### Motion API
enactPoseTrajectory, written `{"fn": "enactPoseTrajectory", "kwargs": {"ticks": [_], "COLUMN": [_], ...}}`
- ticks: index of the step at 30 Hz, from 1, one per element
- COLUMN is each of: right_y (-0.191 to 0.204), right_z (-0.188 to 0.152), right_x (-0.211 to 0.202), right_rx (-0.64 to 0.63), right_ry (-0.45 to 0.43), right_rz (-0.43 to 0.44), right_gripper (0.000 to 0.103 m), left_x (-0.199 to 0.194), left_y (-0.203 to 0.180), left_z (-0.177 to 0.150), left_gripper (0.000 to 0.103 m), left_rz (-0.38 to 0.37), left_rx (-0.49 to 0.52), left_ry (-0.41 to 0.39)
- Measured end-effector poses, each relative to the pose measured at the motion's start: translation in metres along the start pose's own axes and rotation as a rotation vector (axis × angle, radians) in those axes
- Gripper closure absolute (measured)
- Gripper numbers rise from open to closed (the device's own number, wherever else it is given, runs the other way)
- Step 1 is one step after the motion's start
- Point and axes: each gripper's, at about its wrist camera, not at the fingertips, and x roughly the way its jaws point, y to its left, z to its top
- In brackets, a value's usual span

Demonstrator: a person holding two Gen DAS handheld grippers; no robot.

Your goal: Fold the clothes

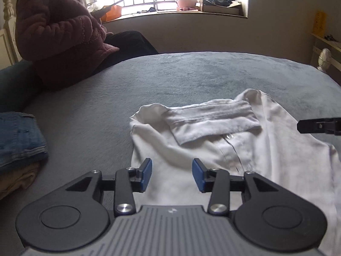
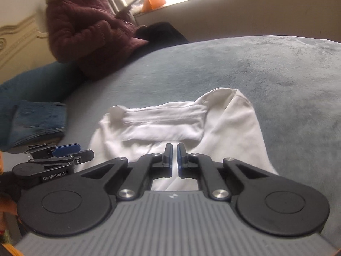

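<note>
Above the white shirt [image 1: 213,149], left claw [image 1: 172,175] parted and empty, right claw [image 2: 174,160] nearly closed, holding nothing.

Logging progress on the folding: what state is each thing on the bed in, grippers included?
white shirt: partly folded, one sleeve laid across it, flat on the bed, held by neither gripper.
left gripper: open, nothing between its pads.
right gripper: shut, empty.
jeans: folded, on top of a tan garment.
grey blanket: spread over the bed.
</note>
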Motion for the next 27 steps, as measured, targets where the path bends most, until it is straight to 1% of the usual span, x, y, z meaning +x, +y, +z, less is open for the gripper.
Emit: {"fn": "enactPoseTrajectory", "kwargs": {"ticks": [3, 5, 7, 11, 12, 13, 15, 16, 18, 20, 24, 27], "right_y": [0.008, 0.013, 0.023, 0.043, 0.047, 0.051, 0.060, 0.064, 0.072, 0.080, 0.091, 0.095], "right_z": [-0.016, -0.030, -0.047, -0.085, -0.094, -0.103, -0.120, -0.128, -0.142, -0.153, -0.171, -0.182], "right_x": [-0.030, -0.050, -0.071, -0.109, -0.118, -0.126, -0.140, -0.146, -0.156, -0.164, -0.178, -0.183], "right_rx": [0.044, 0.079, 0.093, 0.126, 0.140, 0.155, 0.178, 0.186, 0.196, 0.200, 0.200, 0.189], "right_ry": [-0.006, -0.003, 0.006, 0.016, 0.016, 0.016, 0.018, 0.021, 0.028, 0.029, 0.022, 0.030], "right_rz": [0.034, 0.056, 0.076, 0.112, 0.119, 0.124, 0.131, 0.130, 0.128, 0.124, 0.108, 0.086], "right_gripper": [0.098, 0.098, 0.098, 0.097, 0.097, 0.097, 0.097, 0.097, 0.097, 0.097, 0.096, 0.095], "left_x": [-0.040, -0.067, -0.090, -0.128, -0.136, -0.142, -0.152, -0.155, -0.157, -0.158, -0.164, -0.164], "left_y": [-0.004, -0.008, -0.015, -0.032, -0.035, -0.037, -0.040, -0.041, -0.043, -0.043, -0.043, -0.041], "left_z": [-0.011, -0.022, -0.035, -0.064, -0.072, -0.080, -0.095, -0.103, -0.117, -0.130, -0.152, -0.163], "left_gripper": [0.051, 0.050, 0.046, 0.044, 0.041, 0.039, 0.037, 0.037, 0.037, 0.037, 0.037, 0.037], "left_rz": [-0.032, -0.076, -0.124, -0.210, -0.229, -0.240, -0.262, -0.271, -0.277, -0.261, -0.226, -0.212], "left_rx": [0.041, 0.058, 0.074, 0.104, 0.105, 0.102, 0.093, 0.086, 0.083, 0.093, 0.132, 0.135], "left_ry": [-0.016, -0.018, -0.005, 0.032, 0.036, 0.041, 0.057, 0.077, 0.121, 0.151, 0.182, 0.214]}}
